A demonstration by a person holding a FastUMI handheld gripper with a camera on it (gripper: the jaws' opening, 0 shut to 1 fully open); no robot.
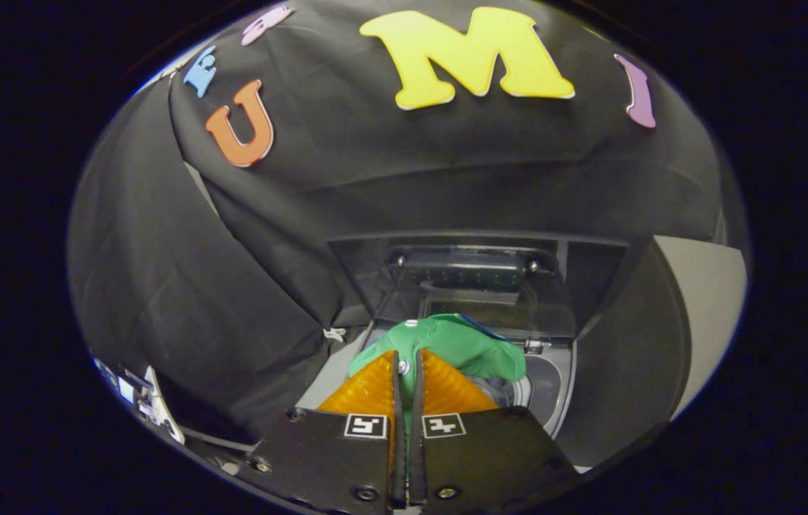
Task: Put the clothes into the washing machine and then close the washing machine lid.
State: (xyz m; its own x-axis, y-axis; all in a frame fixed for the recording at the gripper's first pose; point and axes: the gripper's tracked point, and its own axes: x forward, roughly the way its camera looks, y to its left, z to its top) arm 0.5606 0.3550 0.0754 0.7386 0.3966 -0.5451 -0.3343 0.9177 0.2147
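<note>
The gripper [407, 361] pinches a green cloth garment [457, 347] between both fingers. It hangs over the open top-loading washing machine [554, 386], whose transparent lid [475, 286] stands raised on the far side.

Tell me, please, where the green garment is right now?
In the gripper view the green garment is pinched between the gripper's closed fingers, hanging over the washing machine's open drum, in front of its raised lid.

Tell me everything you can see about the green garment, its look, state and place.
The green garment looks like soft, crumpled cloth, bunched into a lump, with a blue edge at its top and small white spots. The tongs are shut on it: a fold sits pinched between both fingers. It hangs over the washing machine opening, before the raised transparent lid.
</note>
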